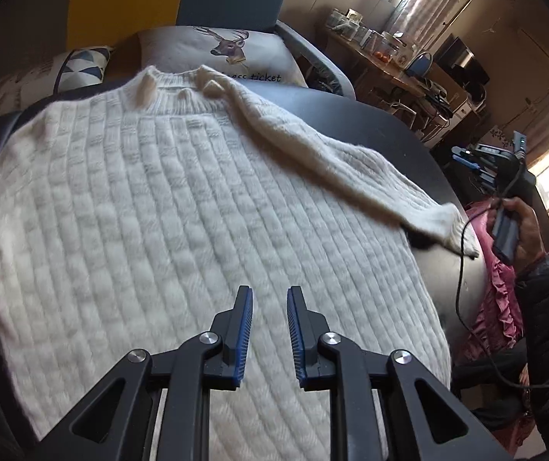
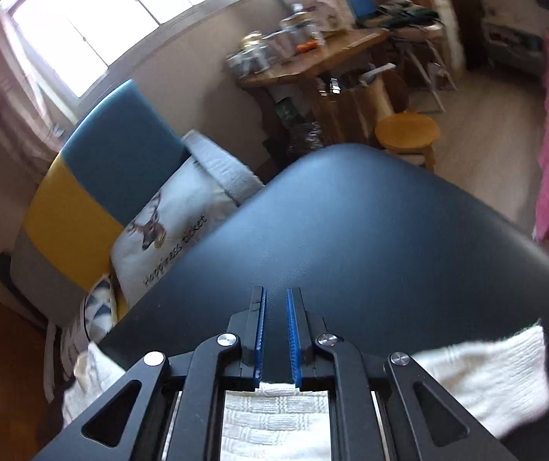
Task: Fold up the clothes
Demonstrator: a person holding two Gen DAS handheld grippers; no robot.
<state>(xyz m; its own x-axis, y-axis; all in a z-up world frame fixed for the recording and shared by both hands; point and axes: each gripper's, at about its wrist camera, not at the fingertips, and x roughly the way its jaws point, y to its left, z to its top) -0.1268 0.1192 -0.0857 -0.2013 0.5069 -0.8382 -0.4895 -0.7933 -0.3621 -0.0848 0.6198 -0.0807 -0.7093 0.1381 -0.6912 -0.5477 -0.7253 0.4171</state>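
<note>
A white knitted sweater point(image 1: 166, 207) lies spread flat on a black table point(image 1: 382, 123), collar toward the far edge. One sleeve point(image 1: 332, 153) runs diagonally down its right side, the cuff point(image 1: 447, 226) at the table's edge. My left gripper point(image 1: 269, 296) hovers over the sweater's lower part, its blue pads a little apart with nothing between them. My right gripper point(image 2: 275, 296) is above the bare black table point(image 2: 370, 223), its pads nearly together and empty. Part of the sweater point(image 2: 497, 376) shows below and behind it. A hand point(image 1: 520, 223) holds the right gripper's handle at the table's right side.
Behind the table stands a sofa with a deer-print cushion point(image 1: 232, 53). Pink ruffled cloth point(image 1: 501, 299) hangs at the table's right edge beside a black cable point(image 1: 460, 269). Farther off are a cluttered wooden table point(image 2: 312, 57) and a round wooden stool point(image 2: 407, 130).
</note>
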